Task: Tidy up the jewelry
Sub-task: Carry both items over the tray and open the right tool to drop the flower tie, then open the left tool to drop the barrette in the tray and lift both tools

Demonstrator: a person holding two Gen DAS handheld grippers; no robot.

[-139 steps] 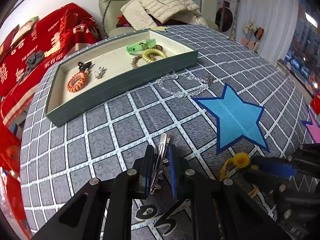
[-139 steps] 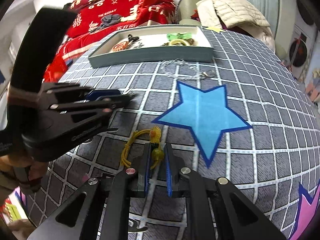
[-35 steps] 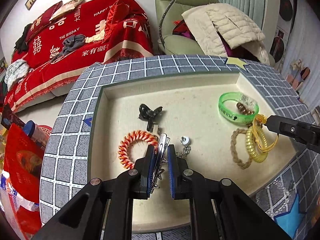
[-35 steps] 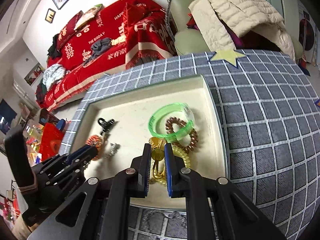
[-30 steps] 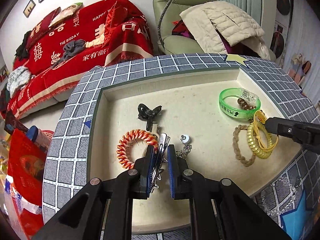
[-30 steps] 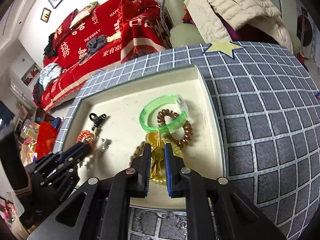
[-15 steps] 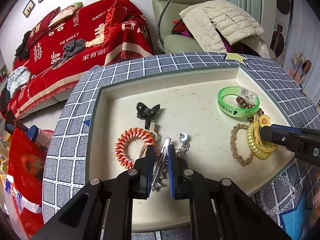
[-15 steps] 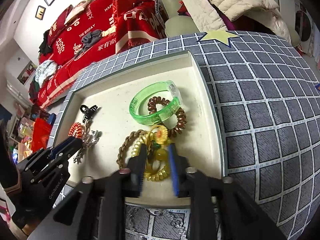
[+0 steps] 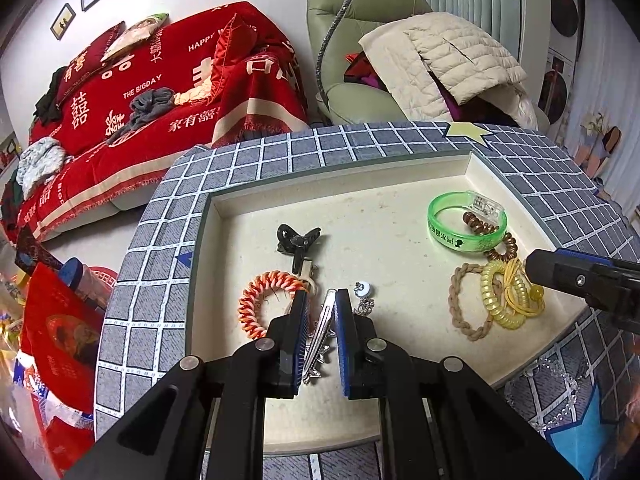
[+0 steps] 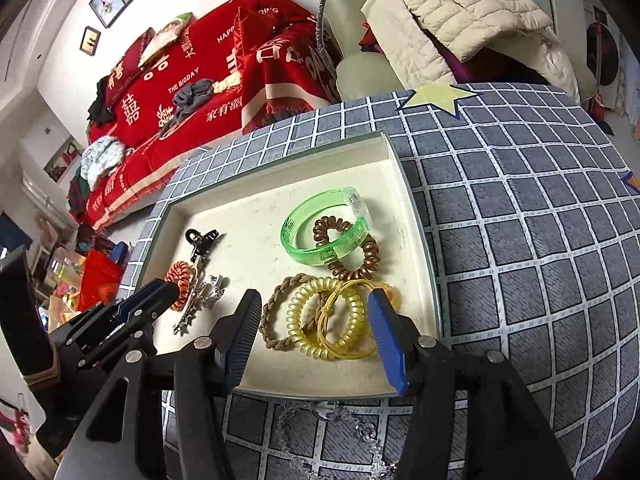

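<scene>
Right gripper (image 10: 316, 332), at the bottom centre of its own view, is opening its jaws, and nothing is pinched between them now. A second ago the same jaws were pressed together on the yellow cord bracelet (image 10: 340, 328); now the bracelet lies free in the tray (image 10: 416, 240), on top of the yellow spiral hair tie (image 10: 316, 316) and beside the brown braided tie (image 10: 280, 312). The green bangle (image 10: 326, 226) sits just above them in the frame. I judge that this piece is delivered.

Left gripper (image 9: 322, 334), at the lower middle of its view, keeps its jaws pressed on the silver hair clip (image 9: 320, 334), low over the tray floor next to the orange spiral tie (image 9: 266, 300). That clip is not yet released. A clear bead necklace (image 10: 332, 432) is outside the tray, at the bottom of the right wrist frame, so some work remains.
</scene>
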